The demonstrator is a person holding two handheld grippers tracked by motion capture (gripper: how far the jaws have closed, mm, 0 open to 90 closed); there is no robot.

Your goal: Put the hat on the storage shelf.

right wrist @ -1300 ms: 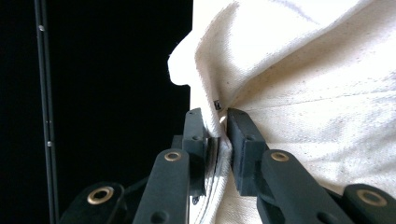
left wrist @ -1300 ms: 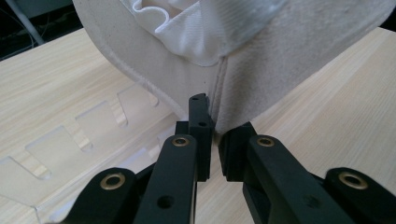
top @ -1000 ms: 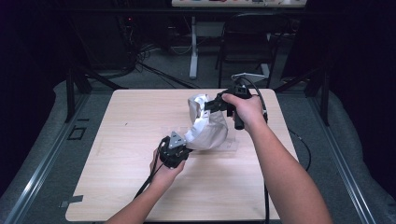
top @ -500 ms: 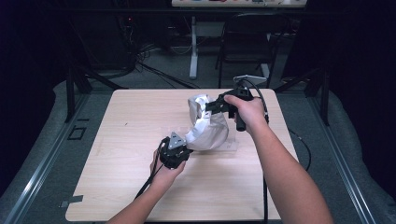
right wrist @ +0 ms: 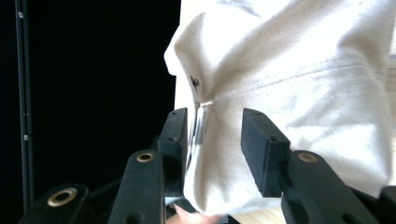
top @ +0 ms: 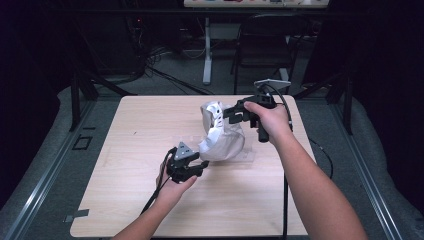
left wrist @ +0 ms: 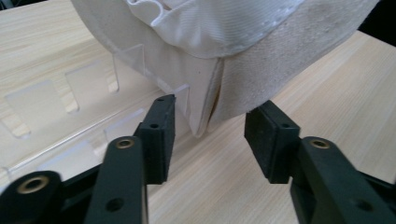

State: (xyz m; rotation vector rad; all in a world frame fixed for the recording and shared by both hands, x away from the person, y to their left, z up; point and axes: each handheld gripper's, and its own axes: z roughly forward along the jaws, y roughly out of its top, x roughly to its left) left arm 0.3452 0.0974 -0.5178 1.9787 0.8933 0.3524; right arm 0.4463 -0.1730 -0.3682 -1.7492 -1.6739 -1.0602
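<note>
Over on the left, the left gripper sits low on the pale wooden table, and its jaws have just been opening: they stand apart now, the seamed corner of the white canvas cloth bag hanging between them with neither pad pressing on it. Beneath that corner lies a clear acrylic plate with notched slots, flat on the wood. The bag itself sits mid-table, puffed up and crumpled, resting just past the left claw. Moving right, the right gripper comes in at the bag's upper edge; its jaws have just been opening too. A fold of cloth is between them and lies against the left-hand pad, well clear of the other, so nothing is pinched. My read: the bag looks set down and let go by both claws; drawing the hands away seems to be what remains.
</note>
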